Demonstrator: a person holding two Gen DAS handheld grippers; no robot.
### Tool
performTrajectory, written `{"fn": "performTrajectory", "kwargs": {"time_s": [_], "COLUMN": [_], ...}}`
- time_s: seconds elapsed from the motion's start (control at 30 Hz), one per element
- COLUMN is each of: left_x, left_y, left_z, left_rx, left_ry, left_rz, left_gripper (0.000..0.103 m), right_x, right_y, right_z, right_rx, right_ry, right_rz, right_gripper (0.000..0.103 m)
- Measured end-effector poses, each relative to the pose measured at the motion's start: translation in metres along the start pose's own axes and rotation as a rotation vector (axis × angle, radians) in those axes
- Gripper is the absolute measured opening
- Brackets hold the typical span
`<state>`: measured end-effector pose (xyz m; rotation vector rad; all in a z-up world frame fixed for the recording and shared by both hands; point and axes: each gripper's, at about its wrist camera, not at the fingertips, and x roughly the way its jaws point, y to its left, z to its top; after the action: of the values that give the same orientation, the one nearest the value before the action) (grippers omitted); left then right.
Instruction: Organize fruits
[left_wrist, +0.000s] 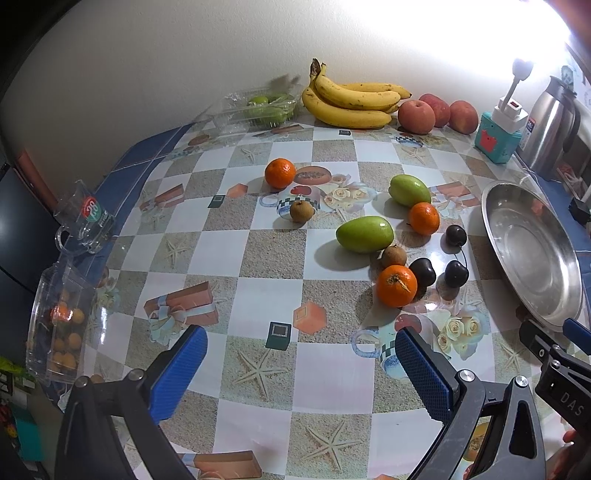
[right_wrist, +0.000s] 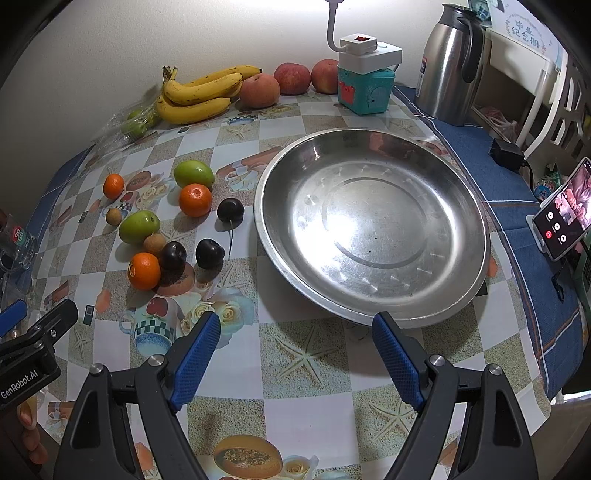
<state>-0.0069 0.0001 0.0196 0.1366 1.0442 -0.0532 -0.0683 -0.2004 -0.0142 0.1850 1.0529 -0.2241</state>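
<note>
A plain white wall (left_wrist: 184, 55) backs the table (left_wrist: 266, 258); a lamp's (left_wrist: 522, 68) bright glare washes it at 1 o'clock.

bowl (right_wrist: 369, 306): shiny scuffed metal | flask (right_wrist: 448, 59): brushed steel | tablecloth (right_wrist: 295, 369): glossy printed plastic | cup (left_wrist: 86, 218): clear glass | fingers (right_wrist: 195, 354): blue knurled rubbery pads

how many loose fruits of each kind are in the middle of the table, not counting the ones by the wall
tangerines: 3
green fruits: 2
dark plums: 3
small brown fruits: 2
total: 10
</note>
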Motion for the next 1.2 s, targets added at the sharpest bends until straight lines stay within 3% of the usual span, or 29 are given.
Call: {"fn": "performTrajectory", "kwargs": {"time_s": [1.2], "left_x": [-0.0002], "left_y": [0.0029], "left_z": [0.0004], "left_rx": [0.002], "left_ry": [-0.004], "left_rz": [0.007], "left_gripper": [0.103], "right_x": [0.0001], "right_y": [0.0004], "right_z": [-0.0004], "right_rx": [0.000], "right_ry": [-0.001], "right_rz": [0.001], "right_gripper": [0.085]}}
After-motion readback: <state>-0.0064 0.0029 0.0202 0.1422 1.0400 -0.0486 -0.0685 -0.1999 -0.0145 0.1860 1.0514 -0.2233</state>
